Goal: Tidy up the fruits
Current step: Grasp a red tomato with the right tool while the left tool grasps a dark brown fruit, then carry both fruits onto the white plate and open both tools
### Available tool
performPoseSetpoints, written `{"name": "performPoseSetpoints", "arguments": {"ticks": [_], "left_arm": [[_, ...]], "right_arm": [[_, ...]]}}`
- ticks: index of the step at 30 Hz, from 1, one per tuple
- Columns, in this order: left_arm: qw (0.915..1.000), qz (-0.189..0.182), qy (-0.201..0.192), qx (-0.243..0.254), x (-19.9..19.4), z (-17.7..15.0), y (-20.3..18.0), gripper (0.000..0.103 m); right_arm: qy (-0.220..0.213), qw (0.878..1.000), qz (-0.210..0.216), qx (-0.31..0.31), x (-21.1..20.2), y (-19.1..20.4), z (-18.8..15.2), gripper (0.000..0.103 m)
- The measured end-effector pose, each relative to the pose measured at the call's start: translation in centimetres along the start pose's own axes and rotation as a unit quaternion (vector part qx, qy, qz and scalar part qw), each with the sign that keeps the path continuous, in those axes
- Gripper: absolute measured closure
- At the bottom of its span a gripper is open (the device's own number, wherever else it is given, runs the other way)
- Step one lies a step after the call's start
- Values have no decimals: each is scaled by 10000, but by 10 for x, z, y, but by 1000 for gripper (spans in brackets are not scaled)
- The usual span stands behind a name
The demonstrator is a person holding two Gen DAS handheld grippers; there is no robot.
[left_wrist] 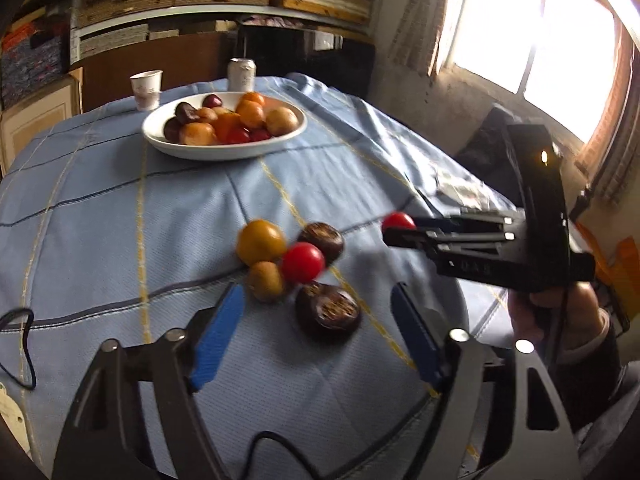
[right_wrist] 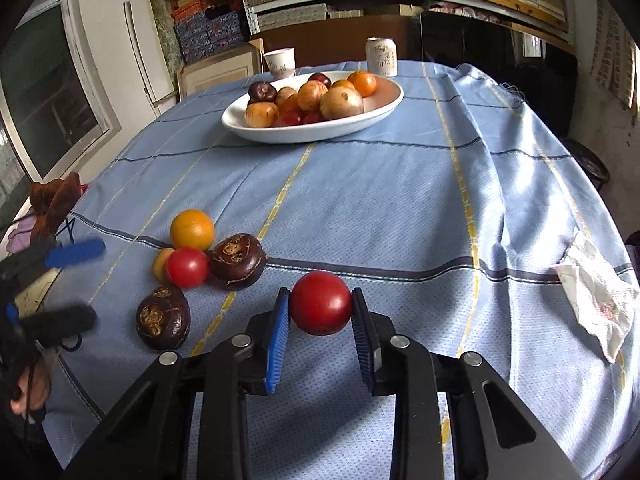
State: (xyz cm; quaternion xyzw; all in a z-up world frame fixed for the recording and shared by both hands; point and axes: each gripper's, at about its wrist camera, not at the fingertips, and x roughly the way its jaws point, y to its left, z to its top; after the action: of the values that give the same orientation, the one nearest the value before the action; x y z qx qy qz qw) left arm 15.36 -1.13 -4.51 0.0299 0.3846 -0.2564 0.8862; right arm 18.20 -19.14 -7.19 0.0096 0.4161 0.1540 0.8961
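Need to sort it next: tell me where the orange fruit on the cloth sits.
In the right wrist view, the orange fruit lies left of centre on the blue cloth, touching the loose red fruit.

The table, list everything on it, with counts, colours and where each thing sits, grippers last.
Tablecloth: one, light blue, striped, covers table.
Bowl: one, white, far centre, heaped with fruit.
Paper cup: one, white, behind bowl.
Can: one, white, behind bowl.
Loose fruit: five, orange, yellowish, red, two dark brown, near left.
Red fruit: one, between right pads.
Crumpled napkin: one, white, right edge.
Left gripper: open, behind the loose fruit.
Right gripper: shut on red fruit.
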Motion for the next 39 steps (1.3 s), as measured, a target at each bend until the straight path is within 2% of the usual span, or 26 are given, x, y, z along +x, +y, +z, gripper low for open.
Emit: {"name": "performPoseSetpoints", "arguments": {"ticks": [2,5,8,11,21,26,31,37,39], "left_arm": [[9998,71,154,133,7,-1,-11,35],[9991,92,405,82,19,-1,-17,38],[9975,214,668,-40,30,-2,-15,50],[9963,237,806,-204,37,-2,-11,52],[9934,333,1055,-287,53,2,-12,52],[9932,347,1060,-332,54,2,-10,58],[9936,276,1024,-380,51,1,-8,58],[9955,17,868,-388,29,0,-5,58],[9956,-211,811,-411,16,7,0,58]], "right_arm": [[-69,10000,14,-22,-3,0,0,73],[-131,9999,18,-13,-5,-1,0,73],[-189,9998,61,-25,-7,-1,0,73],[-187,9998,118,-13,-7,-1,1,72],[-300,9993,218,41,-12,-3,-1,72],[-293,9993,229,44,-12,-3,-1,72],[-306,9993,201,27,-12,-2,-1,72],[-333,9987,347,-144,-15,5,0,73],[-340,9978,561,-129,-19,5,7,73]]}}
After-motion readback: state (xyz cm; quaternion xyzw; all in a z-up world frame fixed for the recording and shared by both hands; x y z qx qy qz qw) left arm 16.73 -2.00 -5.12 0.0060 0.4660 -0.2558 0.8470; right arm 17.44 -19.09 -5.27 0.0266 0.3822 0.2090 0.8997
